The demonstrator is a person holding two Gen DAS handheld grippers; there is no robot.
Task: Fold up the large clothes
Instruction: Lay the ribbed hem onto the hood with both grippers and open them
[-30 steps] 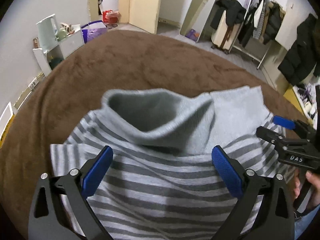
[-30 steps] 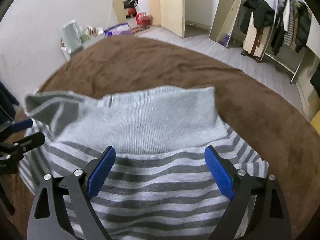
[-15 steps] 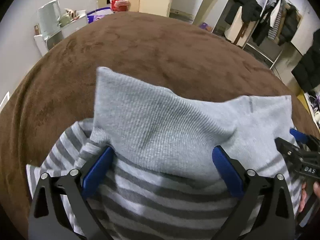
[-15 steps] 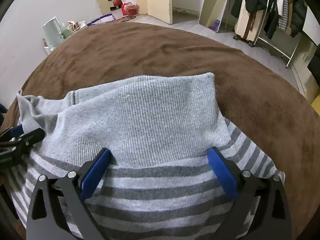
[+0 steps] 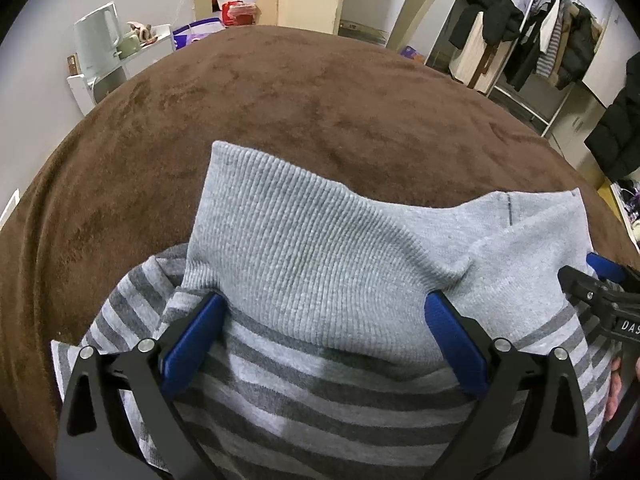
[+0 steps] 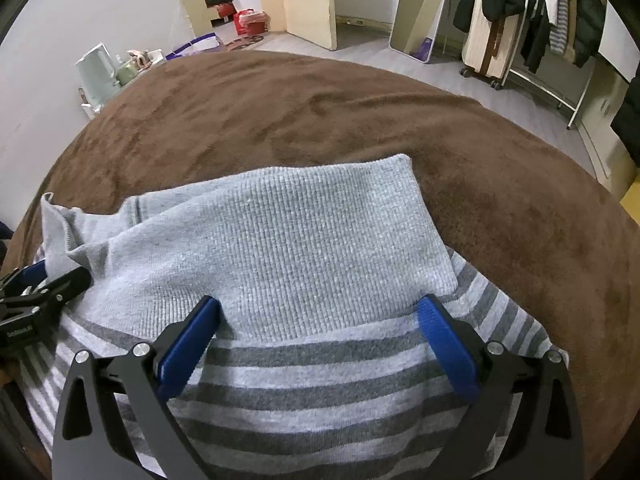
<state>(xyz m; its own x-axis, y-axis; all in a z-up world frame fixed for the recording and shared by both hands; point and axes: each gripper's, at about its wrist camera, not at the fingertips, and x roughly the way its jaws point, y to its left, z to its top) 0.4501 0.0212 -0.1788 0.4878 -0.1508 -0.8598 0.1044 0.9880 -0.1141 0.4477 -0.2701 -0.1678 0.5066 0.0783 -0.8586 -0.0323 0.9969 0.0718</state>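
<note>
The striped sweater (image 5: 320,392) lies on a brown blanket (image 5: 280,100), close under both cameras. Its plain grey ribbed part (image 6: 288,248) is folded over the grey and white stripes. The left hand-held gripper (image 5: 324,328) is spread wide over the sweater, with its blue pads (image 5: 192,340) resting on the cloth and pinching nothing. The right hand-held gripper (image 6: 316,332) is spread wide too; its jaws have just been opening, and only flat cloth lies between them. Farther off, a white kettle (image 5: 98,36) stands on a shelf by the wall, and dark coats (image 5: 536,44) hang on a rack.
</note>
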